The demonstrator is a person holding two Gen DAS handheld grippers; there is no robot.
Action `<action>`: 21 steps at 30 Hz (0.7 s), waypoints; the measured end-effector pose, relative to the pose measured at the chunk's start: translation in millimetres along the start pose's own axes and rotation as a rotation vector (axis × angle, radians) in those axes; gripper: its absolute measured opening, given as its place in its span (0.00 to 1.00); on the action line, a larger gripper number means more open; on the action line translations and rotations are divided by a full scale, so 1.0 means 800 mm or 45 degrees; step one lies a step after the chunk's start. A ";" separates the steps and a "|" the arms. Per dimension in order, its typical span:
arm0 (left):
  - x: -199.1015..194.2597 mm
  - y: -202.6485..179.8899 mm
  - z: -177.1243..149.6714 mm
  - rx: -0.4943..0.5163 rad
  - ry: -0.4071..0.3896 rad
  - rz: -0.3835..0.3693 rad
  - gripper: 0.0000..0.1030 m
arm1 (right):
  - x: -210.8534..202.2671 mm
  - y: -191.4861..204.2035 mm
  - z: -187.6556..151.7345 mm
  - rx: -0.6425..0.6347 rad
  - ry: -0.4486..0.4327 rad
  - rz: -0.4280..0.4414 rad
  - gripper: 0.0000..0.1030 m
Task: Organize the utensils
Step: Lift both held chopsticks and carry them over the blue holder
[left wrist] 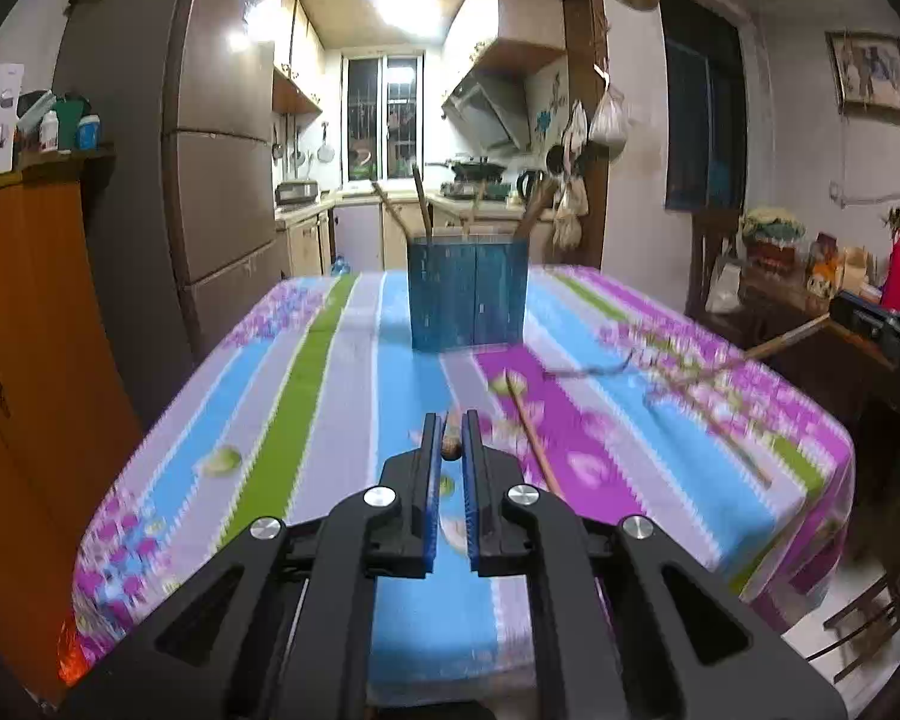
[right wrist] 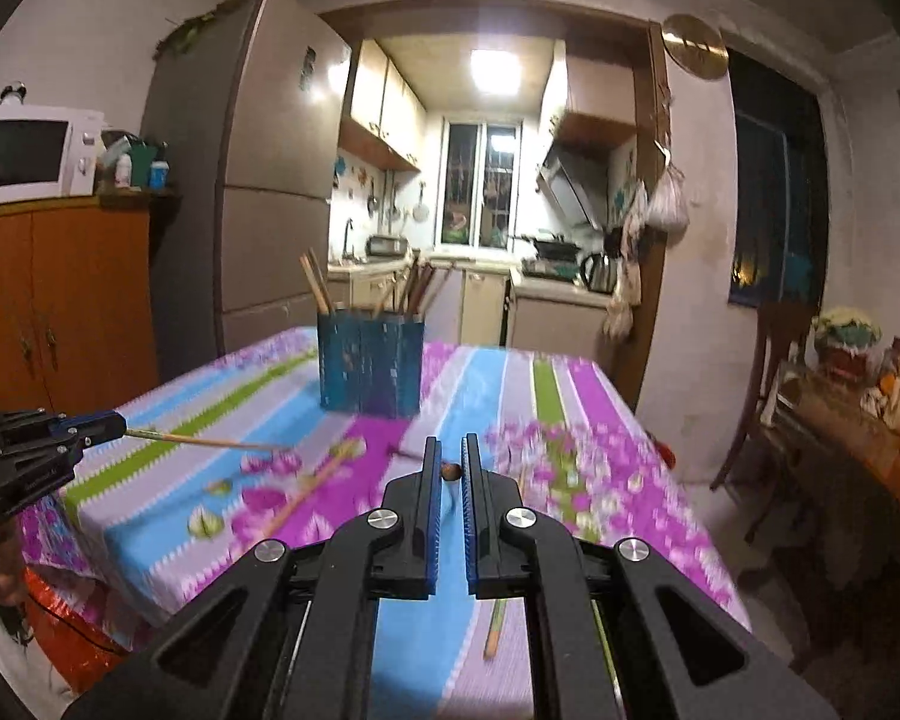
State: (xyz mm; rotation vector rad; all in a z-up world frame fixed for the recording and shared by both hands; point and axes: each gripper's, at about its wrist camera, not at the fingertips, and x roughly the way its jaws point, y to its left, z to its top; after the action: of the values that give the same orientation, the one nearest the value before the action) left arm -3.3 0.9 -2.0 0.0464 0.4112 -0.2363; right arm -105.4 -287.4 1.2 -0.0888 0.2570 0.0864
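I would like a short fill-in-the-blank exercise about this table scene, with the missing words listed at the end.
1. The blue holder already contains several ____.
2. The left gripper is shut on one ____.
3. The holder stands on a ____ tablecloth.
4. The right gripper also ____ a chopstick.

Missing words: chopsticks; chopstick; striped; holds

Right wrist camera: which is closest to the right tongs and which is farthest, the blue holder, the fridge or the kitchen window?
From the right tongs, which are shut on a chopstick:
1. Blue holder, on the striped tablecloth, ahead and slightly left.
2. Fridge, beyond the table, on the left.
3. Kitchen window, at the very back of the kitchen.
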 end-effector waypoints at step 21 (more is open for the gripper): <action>0.069 0.007 0.151 0.071 0.265 -0.162 0.05 | 0.094 -0.033 0.121 0.104 0.137 0.212 0.07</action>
State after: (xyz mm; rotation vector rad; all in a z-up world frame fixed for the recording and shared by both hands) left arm 94.2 -16.6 86.4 0.1000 0.6153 -0.3699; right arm -6.1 -298.7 77.4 0.0092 0.3746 0.2373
